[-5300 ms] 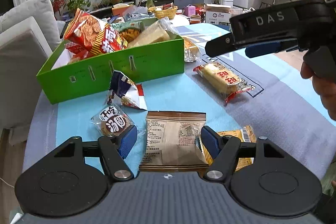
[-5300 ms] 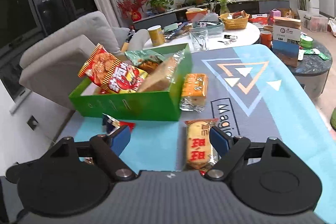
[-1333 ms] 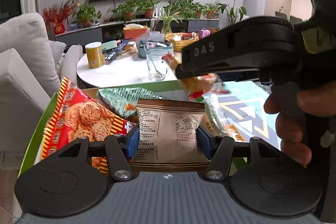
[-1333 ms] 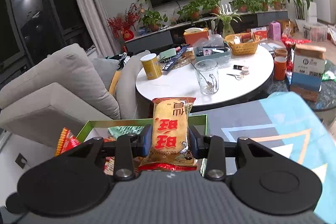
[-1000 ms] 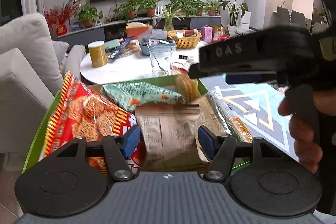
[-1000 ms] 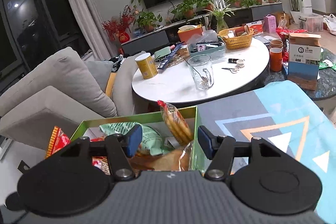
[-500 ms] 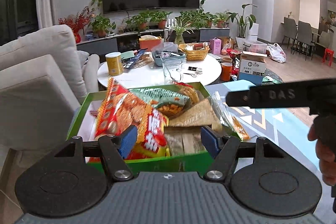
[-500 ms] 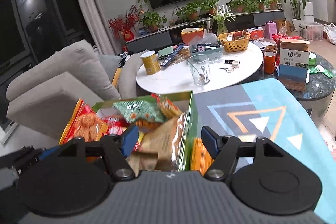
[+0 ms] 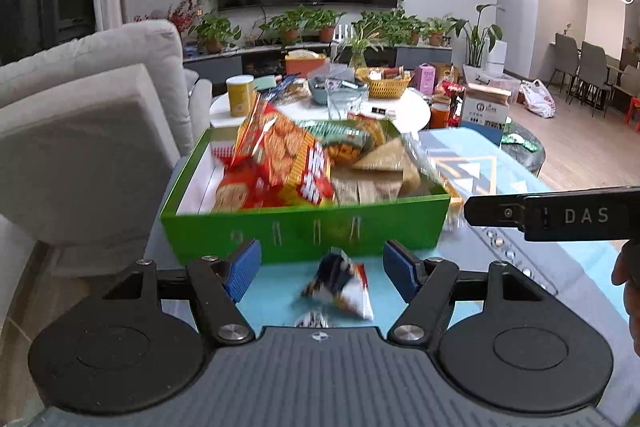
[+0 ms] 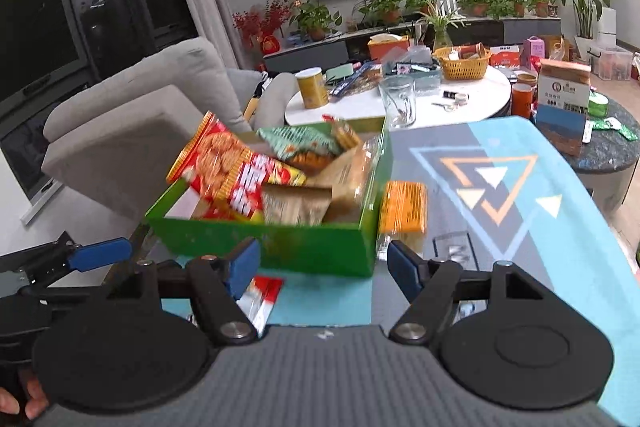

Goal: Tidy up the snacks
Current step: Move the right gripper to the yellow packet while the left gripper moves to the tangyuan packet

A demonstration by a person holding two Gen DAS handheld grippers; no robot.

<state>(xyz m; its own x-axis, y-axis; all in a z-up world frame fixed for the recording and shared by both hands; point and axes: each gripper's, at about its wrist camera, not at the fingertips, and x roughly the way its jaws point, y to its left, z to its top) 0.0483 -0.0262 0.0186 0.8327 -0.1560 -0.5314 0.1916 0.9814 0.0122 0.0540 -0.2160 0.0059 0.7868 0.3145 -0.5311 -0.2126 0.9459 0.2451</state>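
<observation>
At lower centre of the left wrist view, our left gripper stands wide apart with nothing between its blue pads; we judge it poised that way to straddle the small dark-and-white packet lying on the blue mat just beyond it; above, at frame centre, the green box holds the gathered snacks, its red cracker bag propped upright on the pile; at the right edge we read "DAS" on the side of the other tool. In the right wrist view our right gripper is likewise spread and empty; an orange packet lies just outside the box's right wall, probably our next pick; its print is too blurred to read.
</observation>
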